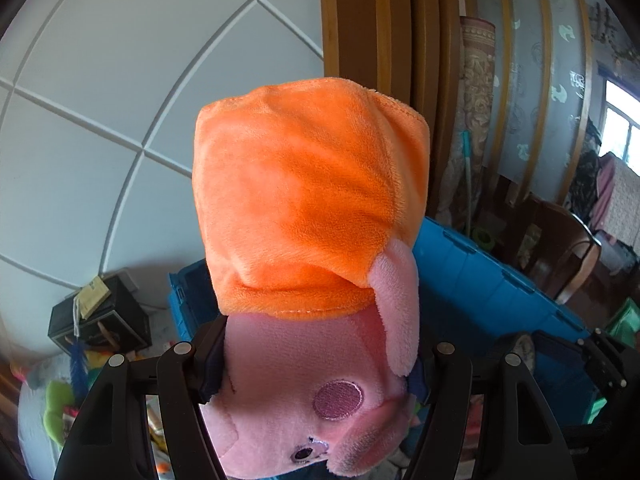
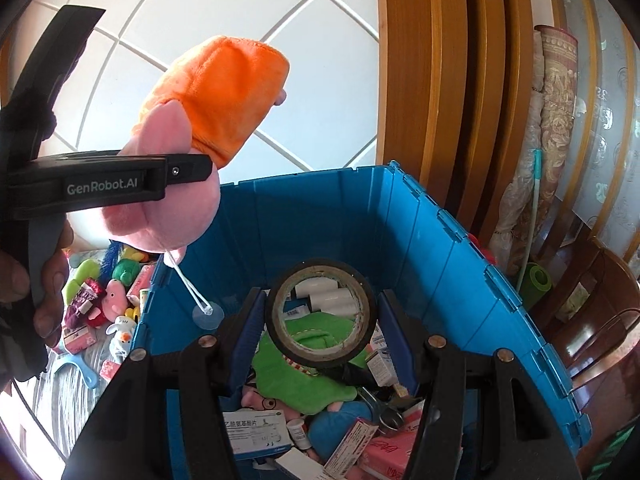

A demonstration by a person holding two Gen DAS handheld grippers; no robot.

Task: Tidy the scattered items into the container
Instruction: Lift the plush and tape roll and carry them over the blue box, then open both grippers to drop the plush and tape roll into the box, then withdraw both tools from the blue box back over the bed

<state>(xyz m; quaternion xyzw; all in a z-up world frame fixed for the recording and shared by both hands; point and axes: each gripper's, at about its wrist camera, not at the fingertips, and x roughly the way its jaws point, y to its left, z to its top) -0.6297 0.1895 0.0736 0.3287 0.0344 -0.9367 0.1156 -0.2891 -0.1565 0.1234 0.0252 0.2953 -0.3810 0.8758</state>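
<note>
A: How are the jaws set on each side?

B: The left gripper (image 1: 316,364) is clamped on a pink plush pig (image 1: 312,240) in an orange dress; the toy's pink head is squeezed between the pads, and the dress end is pointed away from the camera. The right gripper (image 2: 322,320) is clamped on a roll of dark tape (image 2: 276,320), which is held upright so that its hole is seen straight through.

A: Where are the held things placed relative to the container?

B: The tape is held above the open blue crate (image 2: 440,248), over its contents. The pig is carried in the air near the crate's left rim, as seen from the right wrist view, where the left gripper (image 2: 192,168) is shown from the side with a hand (image 2: 44,276) wrapped around its grip. A white cord (image 2: 188,280) with a clear suction cup is hung from the toy.

A: What is seen inside the crate?

B: A green plush (image 2: 304,376), white cylinders (image 2: 328,294), a medicine box (image 2: 256,428), pink cartons and a blue soft toy are piled there.

A: And outside it?

B: More small plush toys (image 2: 108,292) and pink boxes are scattered on the striped surface to the crate's left. A black box (image 1: 100,316) is stood against the white panelled wall.
</note>
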